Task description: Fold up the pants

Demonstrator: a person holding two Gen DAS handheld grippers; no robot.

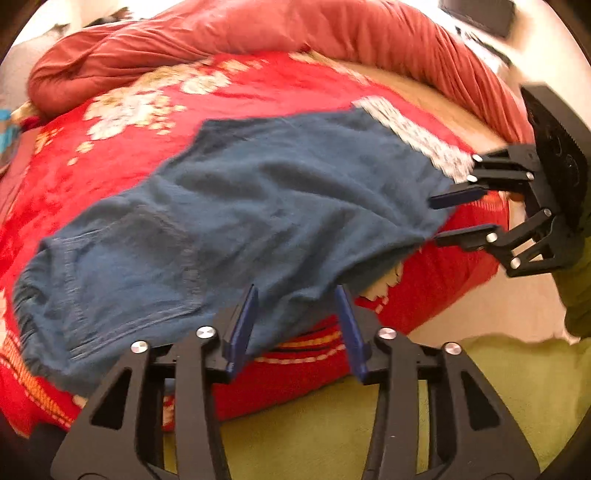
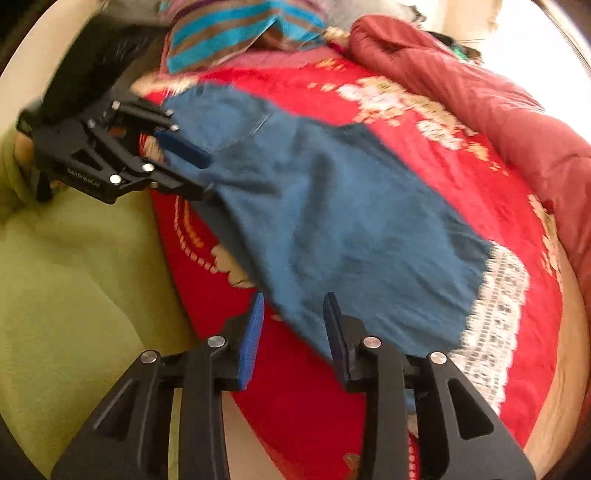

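Blue pants (image 1: 258, 192) lie flat and folded across a red floral bedspread (image 1: 258, 81). A white patterned strip (image 1: 417, 140) borders their far right end. My left gripper (image 1: 295, 325) is at the near edge of the pants by the waistband end, open, with fabric lying loose between its blue pads. My right gripper (image 1: 443, 218) reaches in from the right, open, its fingertips at the pants' edge. In the right wrist view the pants (image 2: 332, 206) run diagonally. The right gripper (image 2: 293, 332) stands open at their near edge and the left gripper (image 2: 184, 166) is open at the upper left.
A rust-red quilt (image 1: 221, 33) is bunched along the back of the bed. A striped cloth (image 2: 229, 33) lies at the head end. Green fabric (image 1: 498, 387), a person's clothing, fills the foreground beside the bed edge. A dark flat object (image 1: 480, 14) sits far right.
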